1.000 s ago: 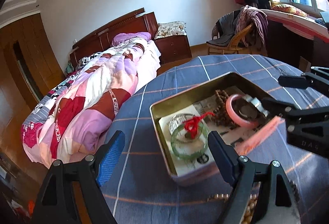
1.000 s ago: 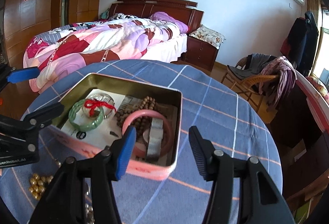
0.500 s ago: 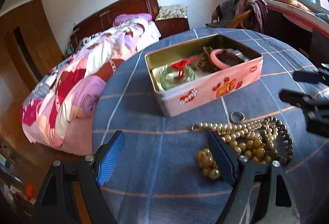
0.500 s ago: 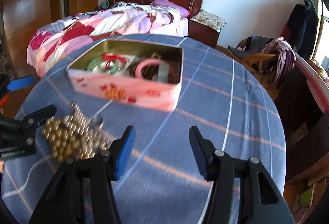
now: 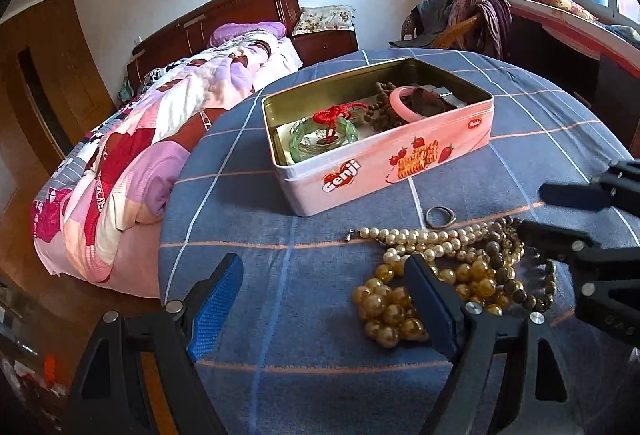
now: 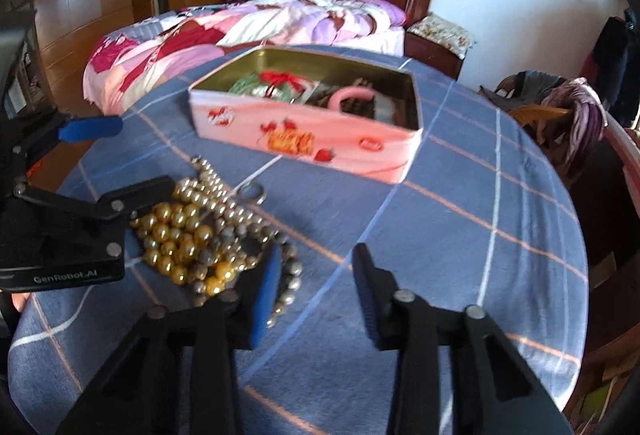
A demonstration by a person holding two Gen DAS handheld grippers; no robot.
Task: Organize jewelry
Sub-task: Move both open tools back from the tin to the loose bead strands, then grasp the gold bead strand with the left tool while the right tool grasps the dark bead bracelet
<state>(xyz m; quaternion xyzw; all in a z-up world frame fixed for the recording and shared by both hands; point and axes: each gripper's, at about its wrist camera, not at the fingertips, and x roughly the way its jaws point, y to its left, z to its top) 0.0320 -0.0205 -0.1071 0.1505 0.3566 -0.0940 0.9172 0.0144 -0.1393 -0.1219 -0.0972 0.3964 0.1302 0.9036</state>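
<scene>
A pink open tin [image 5: 384,171] [image 6: 304,135] stands on the blue checked table. It holds a green bangle with red cord [image 5: 324,133], a pink bangle [image 5: 400,105] and brown beads. In front of it lie a pile of pearl and gold bead necklaces [image 5: 436,267] [image 6: 200,231] and a silver ring [image 5: 440,216] [image 6: 253,192]. My left gripper [image 5: 324,303] is open and empty, just left of the pile. My right gripper [image 6: 312,283] is open and empty at the pile's right edge; it also shows in the left wrist view [image 5: 568,211].
The round table [image 6: 460,219] drops off on all sides. A bed with a patchwork quilt [image 5: 132,155] lies beyond its left edge. A chair draped with clothes [image 5: 472,19] and a desk stand at the back right.
Both grippers have drawn back and down from over the tin towards the bead pile near the table's front. Both stay open and empty.
</scene>
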